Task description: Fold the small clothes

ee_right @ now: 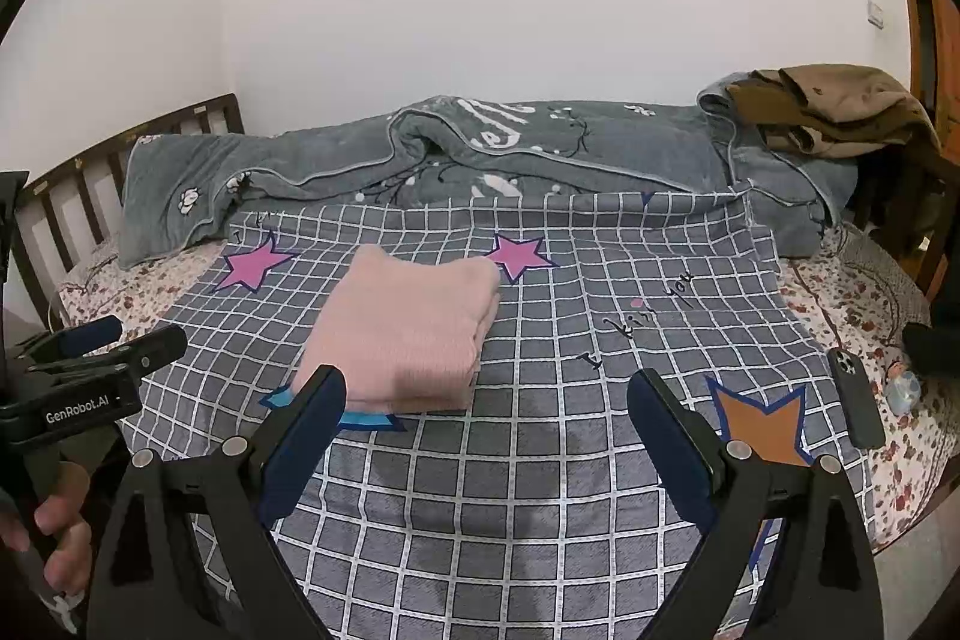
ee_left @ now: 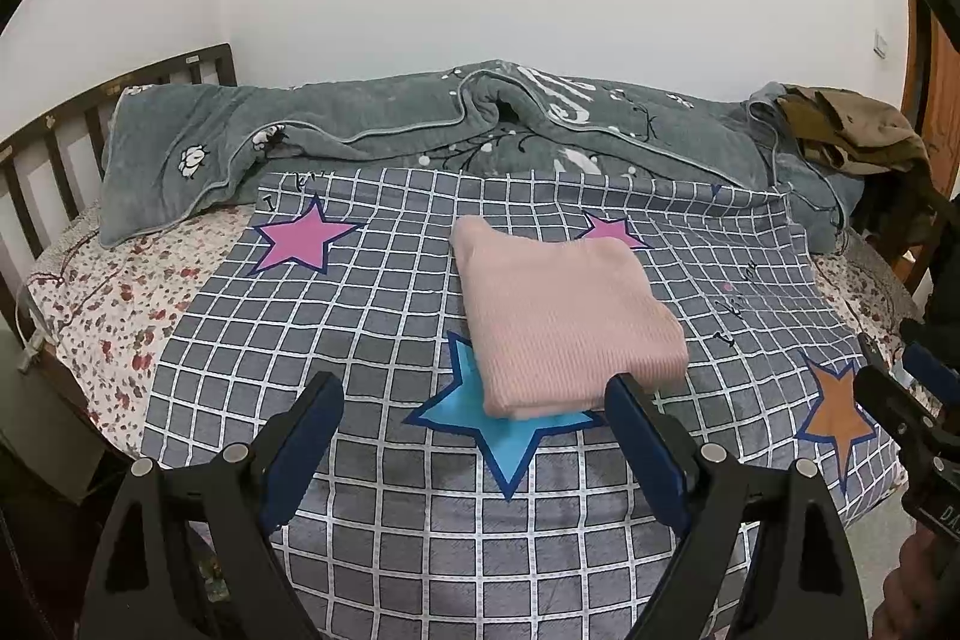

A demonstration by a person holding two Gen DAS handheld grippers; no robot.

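Observation:
A pink knitted garment (ee_left: 558,310) lies folded into a thick rectangle on the grey checked sheet (ee_left: 372,316) with coloured stars. My left gripper (ee_left: 474,394) hovers just in front of its near edge, open, with nothing between its fingers. In the right wrist view the same pink garment (ee_right: 414,334) lies to the left, and my right gripper (ee_right: 486,388) stands open over bare sheet (ee_right: 540,448) beside it, holding nothing. The left gripper (ee_right: 120,340) also shows at that view's left edge, held by a hand (ee_right: 60,538).
A rumpled grey quilt (ee_left: 420,124) lies along the back of the bed, with brown clothes (ee_left: 852,130) heaped at its right end. A dark phone (ee_right: 855,397) and a small pale-blue object (ee_right: 903,391) lie at the right on the floral bedsheet (ee_right: 864,316). A wooden headboard (ee_left: 90,112) stands left.

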